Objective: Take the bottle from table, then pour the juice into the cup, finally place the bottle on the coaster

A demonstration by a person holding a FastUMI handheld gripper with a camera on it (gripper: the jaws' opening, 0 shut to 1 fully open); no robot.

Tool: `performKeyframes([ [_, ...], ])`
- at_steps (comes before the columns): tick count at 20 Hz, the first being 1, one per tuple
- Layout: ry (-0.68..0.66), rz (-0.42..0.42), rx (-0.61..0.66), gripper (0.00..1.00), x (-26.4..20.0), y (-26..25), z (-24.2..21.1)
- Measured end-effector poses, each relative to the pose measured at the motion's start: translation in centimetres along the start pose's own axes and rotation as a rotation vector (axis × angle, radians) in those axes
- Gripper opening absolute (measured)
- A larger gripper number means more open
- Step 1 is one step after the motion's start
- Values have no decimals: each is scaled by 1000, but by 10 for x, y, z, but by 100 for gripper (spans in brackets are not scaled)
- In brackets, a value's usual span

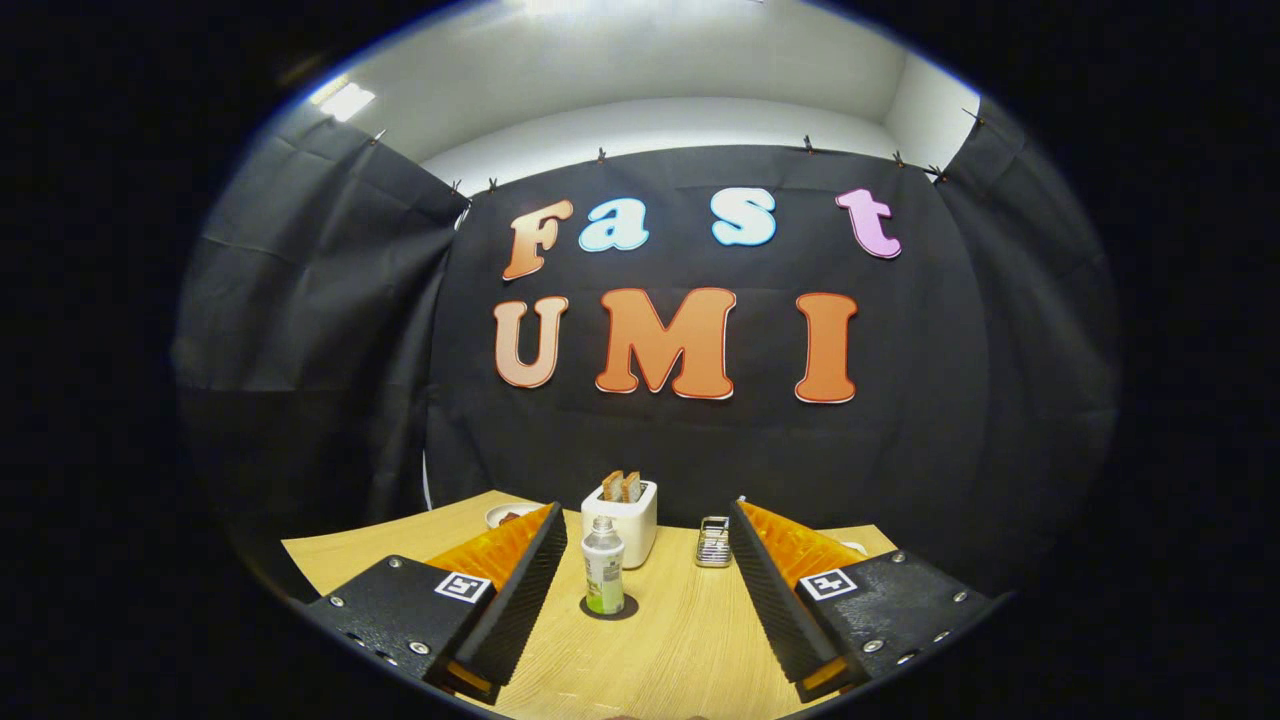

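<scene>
A small clear bottle [603, 567] with a pale cap and a little green juice at its bottom stands upright on a dark round coaster [610, 606] on the wooden table [670, 650]. It is ahead of my gripper [648, 532], in line with the gap between the fingers and nearer the left one. The fingers stand wide apart with nothing between them. I cannot make out the cup; a bit of something white [853, 547] peeks out behind the right finger.
A white toaster [622, 515] with two slices of bread stands just behind the bottle. A small metal rack [714, 541] sits to its right. A white plate [508, 515] with something dark lies at the back left, partly hidden by the left finger.
</scene>
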State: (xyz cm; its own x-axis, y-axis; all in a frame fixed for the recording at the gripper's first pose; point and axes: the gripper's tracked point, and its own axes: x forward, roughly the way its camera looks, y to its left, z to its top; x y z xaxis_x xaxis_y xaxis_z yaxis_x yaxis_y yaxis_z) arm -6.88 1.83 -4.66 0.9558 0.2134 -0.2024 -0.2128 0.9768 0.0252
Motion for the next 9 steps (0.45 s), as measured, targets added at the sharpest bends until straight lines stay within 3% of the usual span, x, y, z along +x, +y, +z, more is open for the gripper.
performKeyframes([
  [9, -135, -149, -36, 96, -34, -58, 52],
])
